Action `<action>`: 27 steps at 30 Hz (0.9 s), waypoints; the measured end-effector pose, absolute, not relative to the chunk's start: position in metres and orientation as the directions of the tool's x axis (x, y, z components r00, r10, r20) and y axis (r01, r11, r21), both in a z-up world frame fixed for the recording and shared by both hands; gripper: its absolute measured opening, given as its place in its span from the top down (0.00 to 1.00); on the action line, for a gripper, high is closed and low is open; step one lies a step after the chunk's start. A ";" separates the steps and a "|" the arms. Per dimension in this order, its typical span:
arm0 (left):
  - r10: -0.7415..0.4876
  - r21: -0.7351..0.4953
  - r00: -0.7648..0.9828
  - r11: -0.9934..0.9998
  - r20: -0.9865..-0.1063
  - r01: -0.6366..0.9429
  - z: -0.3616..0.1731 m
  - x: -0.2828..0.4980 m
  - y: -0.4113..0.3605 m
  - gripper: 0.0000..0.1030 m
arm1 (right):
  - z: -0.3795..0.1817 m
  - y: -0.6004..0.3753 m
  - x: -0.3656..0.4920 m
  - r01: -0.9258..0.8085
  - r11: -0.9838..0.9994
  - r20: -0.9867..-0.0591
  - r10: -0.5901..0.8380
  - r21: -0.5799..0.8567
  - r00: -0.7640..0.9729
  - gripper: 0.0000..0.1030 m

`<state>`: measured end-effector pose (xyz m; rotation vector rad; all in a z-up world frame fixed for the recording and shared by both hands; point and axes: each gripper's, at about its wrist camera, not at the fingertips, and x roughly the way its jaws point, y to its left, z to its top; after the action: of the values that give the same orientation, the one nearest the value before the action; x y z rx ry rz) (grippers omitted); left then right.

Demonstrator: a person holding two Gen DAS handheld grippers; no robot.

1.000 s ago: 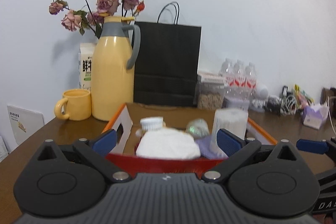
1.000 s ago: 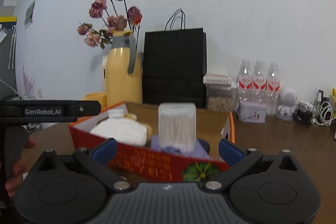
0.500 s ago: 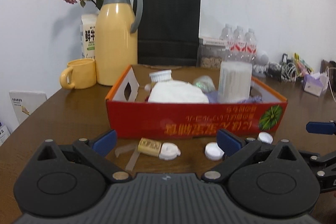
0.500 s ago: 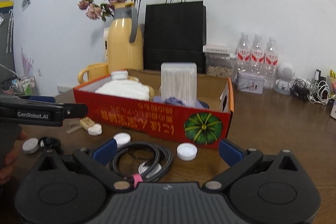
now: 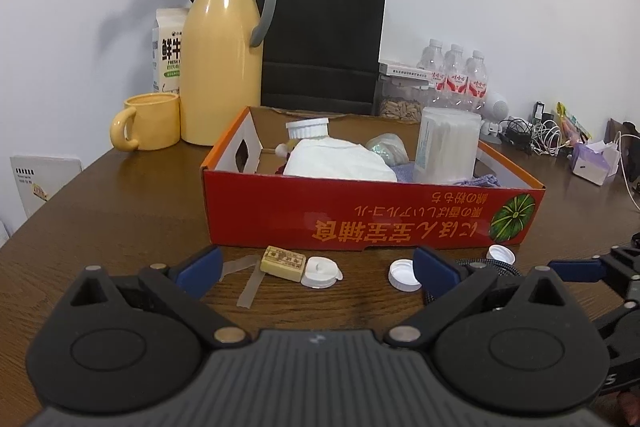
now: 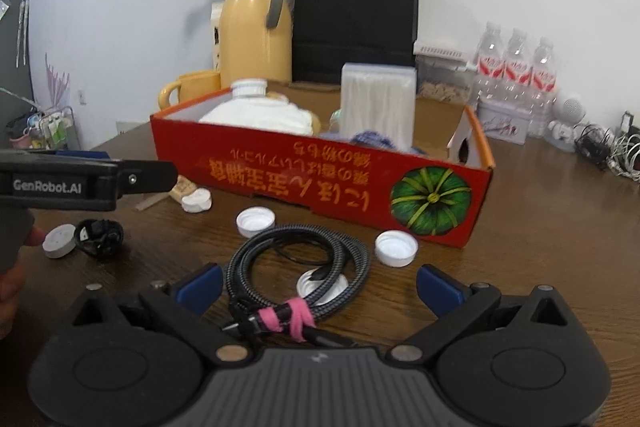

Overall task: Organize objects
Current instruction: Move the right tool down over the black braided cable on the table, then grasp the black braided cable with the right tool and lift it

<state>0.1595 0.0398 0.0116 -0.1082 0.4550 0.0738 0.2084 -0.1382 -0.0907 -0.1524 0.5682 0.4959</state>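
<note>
Both spread wide and gripping nothing: left gripper [image 5: 316, 265] low over a small yellow block [image 5: 283, 262] and white caps [image 5: 321, 271] before the red box [image 5: 372, 219], right gripper [image 6: 318, 283] over a coiled cable [image 6: 298, 267] on the bench [image 5: 120, 211].

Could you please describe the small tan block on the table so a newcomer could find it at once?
Start at the red box in the middle of the table. On the wood just before its front wall lies the tan block, touching a white cap. Among the round white caps there, it alone is rectangular and printed.
</note>
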 end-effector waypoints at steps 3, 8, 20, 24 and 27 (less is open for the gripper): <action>0.043 -0.095 0.894 0.991 -0.447 -0.095 0.011 0.160 0.041 0.00 | -0.095 -0.128 0.217 -0.483 0.875 -0.591 0.380 -0.019 0.712 0.00; 0.039 -0.098 0.890 0.991 -0.455 -0.094 0.010 0.160 0.042 0.00 | -0.101 -0.118 0.228 -0.479 0.877 -0.635 0.356 -0.026 0.686 0.00; 0.063 -0.101 0.861 0.986 -0.505 -0.132 0.005 0.167 0.045 0.00 | -0.103 -0.116 0.239 -0.481 0.877 -0.646 0.374 0.012 0.666 0.00; 0.061 -0.110 0.859 0.985 -0.508 -0.134 0.004 0.168 0.046 0.00 | -0.102 -0.114 0.239 -0.491 0.871 -0.646 0.382 0.012 0.662 0.00; 0.061 -0.117 0.860 0.984 -0.506 -0.138 0.004 0.168 0.047 0.00 | -0.102 -0.114 0.238 -0.496 0.868 -0.640 0.388 0.012 0.663 0.08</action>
<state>0.1679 0.0473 0.0043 -0.1511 0.5253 0.1048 0.2376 -0.1140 -0.1020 -0.1693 0.6819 0.5023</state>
